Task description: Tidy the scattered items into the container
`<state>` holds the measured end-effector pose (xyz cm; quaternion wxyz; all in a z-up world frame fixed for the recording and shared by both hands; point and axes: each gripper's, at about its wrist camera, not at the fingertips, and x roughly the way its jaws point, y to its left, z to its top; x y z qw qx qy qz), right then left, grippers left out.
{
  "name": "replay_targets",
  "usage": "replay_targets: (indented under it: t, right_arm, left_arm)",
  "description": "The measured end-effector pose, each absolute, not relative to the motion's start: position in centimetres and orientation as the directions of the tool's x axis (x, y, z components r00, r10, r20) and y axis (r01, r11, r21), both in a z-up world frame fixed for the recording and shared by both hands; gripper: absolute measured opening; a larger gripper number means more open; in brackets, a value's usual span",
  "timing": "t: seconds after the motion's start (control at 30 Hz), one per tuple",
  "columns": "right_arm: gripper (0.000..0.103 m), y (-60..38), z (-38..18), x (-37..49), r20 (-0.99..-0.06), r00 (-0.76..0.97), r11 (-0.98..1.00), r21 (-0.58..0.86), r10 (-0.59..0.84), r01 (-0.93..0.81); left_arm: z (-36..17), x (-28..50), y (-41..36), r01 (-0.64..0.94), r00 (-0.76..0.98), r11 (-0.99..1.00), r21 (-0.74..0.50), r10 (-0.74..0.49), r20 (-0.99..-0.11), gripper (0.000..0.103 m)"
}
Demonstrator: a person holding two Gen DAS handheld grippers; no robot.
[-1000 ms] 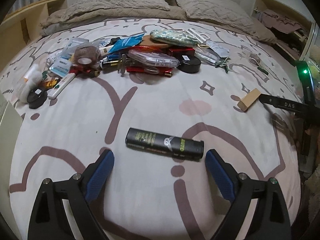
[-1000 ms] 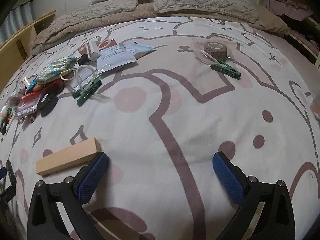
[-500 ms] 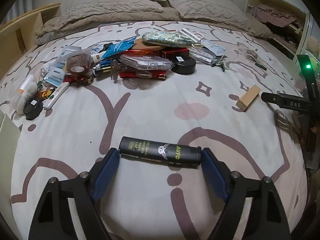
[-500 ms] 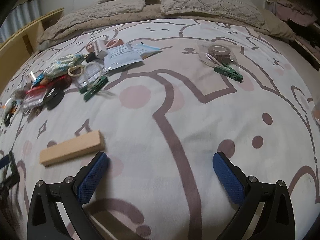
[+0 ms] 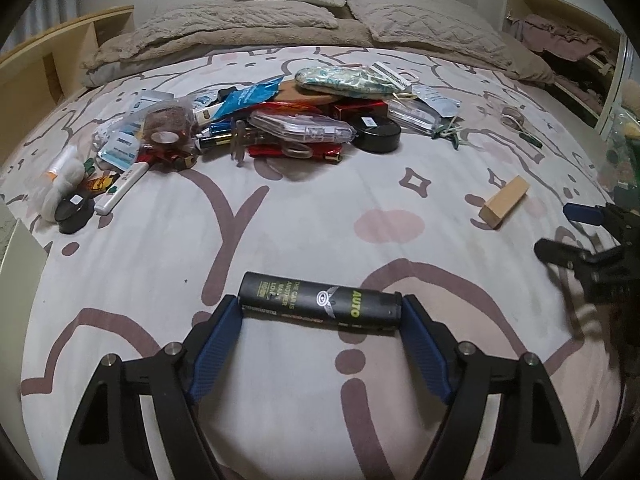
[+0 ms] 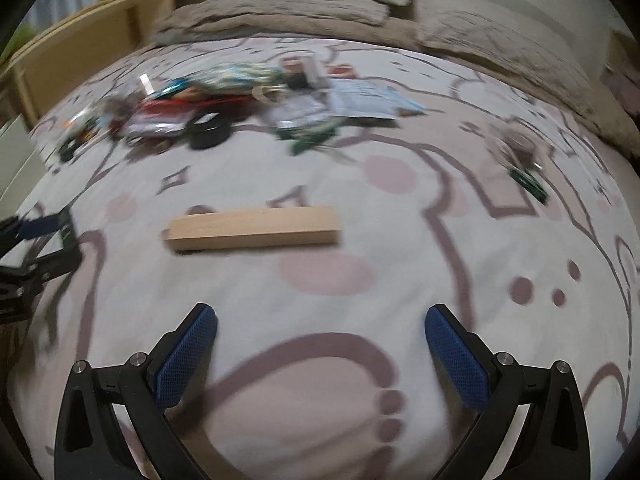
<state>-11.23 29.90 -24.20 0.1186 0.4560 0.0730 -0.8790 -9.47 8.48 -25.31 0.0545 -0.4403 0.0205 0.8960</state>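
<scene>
While my left gripper (image 5: 320, 312) points down at the bedspread (image 5: 320, 224), its blue pads (image 5: 216, 344) press both ends of the black can (image 5: 320, 307), which lies crosswise between them. At 12 o'clock from the can sits the clutter pile (image 5: 296, 120); individual items there overlap and are hard to separate. My right gripper (image 6: 321, 344) stands wide open, holding nothing. At its 12 o'clock lies the wood block (image 6: 254, 227), well clear of the fingertips. That view is motion-blurred. No container is identifiable; a pale edge (image 5: 16, 256) at 9 o'clock is cut off.
</scene>
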Motion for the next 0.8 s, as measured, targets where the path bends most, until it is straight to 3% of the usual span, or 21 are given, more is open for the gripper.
replay_targets:
  t: [0.8]
  right_arm:
    - [0.103,25.7,-24.7,-14.0,-0.830,-0.525,-0.953,0.024,-0.187,0.301]
  left_arm:
    - [-25.6,-9.4,8.9,-0.110,-0.614,-0.994,0.023,0.050,-0.788,0.080]
